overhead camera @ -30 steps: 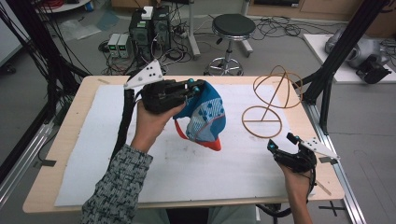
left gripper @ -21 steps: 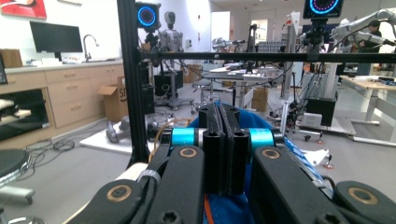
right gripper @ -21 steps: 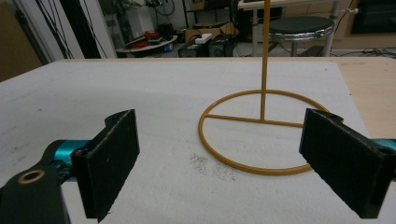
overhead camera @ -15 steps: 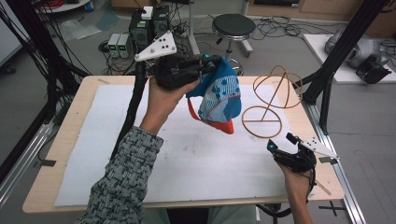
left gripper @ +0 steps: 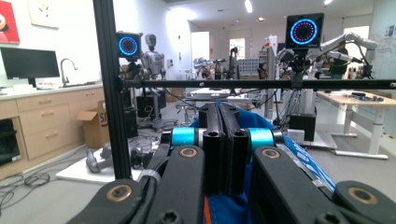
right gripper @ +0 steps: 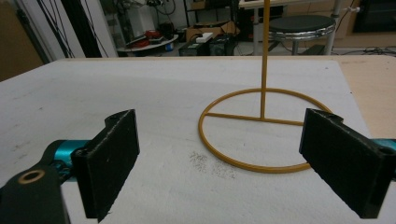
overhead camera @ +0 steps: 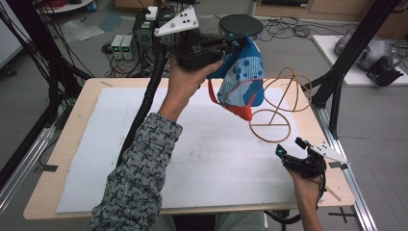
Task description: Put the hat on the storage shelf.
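My left gripper [overhead camera: 231, 45] clamps the blue cap [overhead camera: 240, 72]; right gripper [overhead camera: 294, 153] gapes idle (thin pinch—fabric could slip free).

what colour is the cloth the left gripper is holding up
The cloth is blue with white dots and lighter blue patches, edged with red-orange trim; the high view shows it best.

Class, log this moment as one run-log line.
left gripper: shut on blue cap, raised | right gripper: open, low over table | wire stand: bare
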A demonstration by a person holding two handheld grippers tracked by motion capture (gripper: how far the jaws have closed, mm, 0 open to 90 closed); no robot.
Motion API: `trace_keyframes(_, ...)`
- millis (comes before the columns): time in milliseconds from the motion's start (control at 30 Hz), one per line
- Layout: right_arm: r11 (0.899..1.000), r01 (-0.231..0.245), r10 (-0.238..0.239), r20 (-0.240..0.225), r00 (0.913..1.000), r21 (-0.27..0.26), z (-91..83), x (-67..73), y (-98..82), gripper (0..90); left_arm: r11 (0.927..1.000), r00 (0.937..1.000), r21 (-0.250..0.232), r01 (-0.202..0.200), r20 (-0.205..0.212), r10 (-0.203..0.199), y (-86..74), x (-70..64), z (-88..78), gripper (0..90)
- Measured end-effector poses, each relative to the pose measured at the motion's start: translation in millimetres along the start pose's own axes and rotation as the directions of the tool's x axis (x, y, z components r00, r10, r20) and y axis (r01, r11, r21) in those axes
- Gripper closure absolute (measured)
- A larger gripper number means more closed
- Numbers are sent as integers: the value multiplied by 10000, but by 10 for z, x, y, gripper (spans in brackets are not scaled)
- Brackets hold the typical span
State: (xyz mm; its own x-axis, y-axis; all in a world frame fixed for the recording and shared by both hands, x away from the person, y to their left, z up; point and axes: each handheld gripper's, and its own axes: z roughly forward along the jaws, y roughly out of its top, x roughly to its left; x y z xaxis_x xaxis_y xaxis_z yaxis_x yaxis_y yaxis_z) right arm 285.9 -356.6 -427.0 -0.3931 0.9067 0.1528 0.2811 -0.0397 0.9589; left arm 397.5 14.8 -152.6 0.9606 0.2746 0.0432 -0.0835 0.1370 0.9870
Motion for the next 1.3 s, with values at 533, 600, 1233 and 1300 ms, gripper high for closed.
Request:
trace_keyframes(533, 9994, 324, -325, 64, 9995, 132, -106, 40, -38, 112, 9985, 9969, -423, 338, 723, -307, -28, 103, 540, 880)
trace_keyframes(600, 9995, 292, -293, 70, 9995, 127, -121, 41, -45, 112, 9982, 9963, -457, 382, 786, -345, -28, 106, 607, 880)
trace_keyframes(1233, 9986, 447, -453, 209, 9988, 280, -257, 44, -100, 112, 9956, 9900, -592, 721, 1259, -642, -137, 197, 1100, 880)
trace_keyframes(1300, 9986, 429, -437, 235, 9988, 300, -269, 35, -103, 113, 9964, 9908, -456, 717, 1179, -659, -183, 227, 1140, 880)
